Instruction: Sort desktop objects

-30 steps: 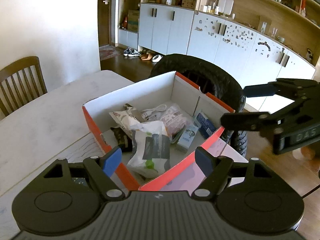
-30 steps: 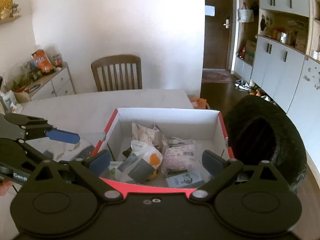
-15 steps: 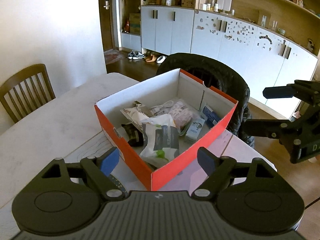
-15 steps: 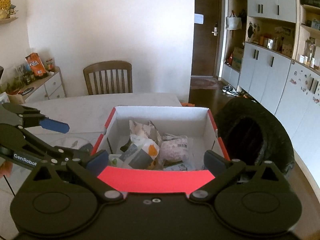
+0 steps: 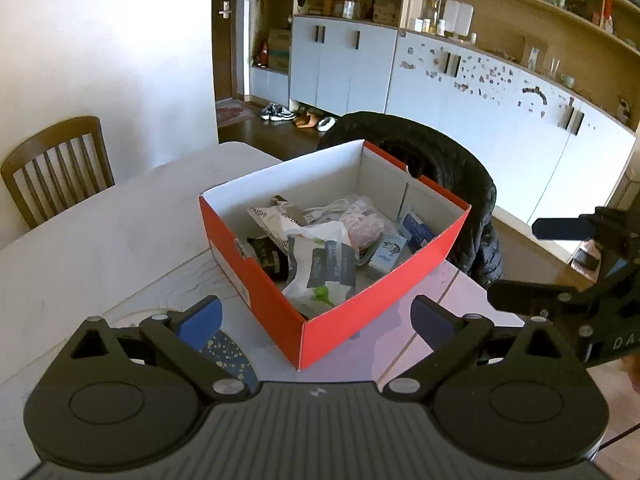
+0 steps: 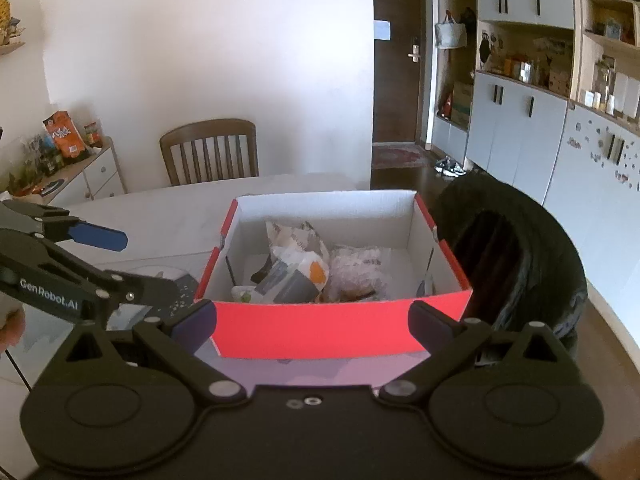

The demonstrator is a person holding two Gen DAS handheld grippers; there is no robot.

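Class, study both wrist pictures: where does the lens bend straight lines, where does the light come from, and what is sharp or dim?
Left wrist view: cabinets curve strongly toward the edges; box sharp; daylight brightens the table. Right wrist view: corners vignette dark; door bows; the black jacket loses detail in shadow.

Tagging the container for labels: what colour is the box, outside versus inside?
The box is red outside, white inside; clearest in the right wrist view.
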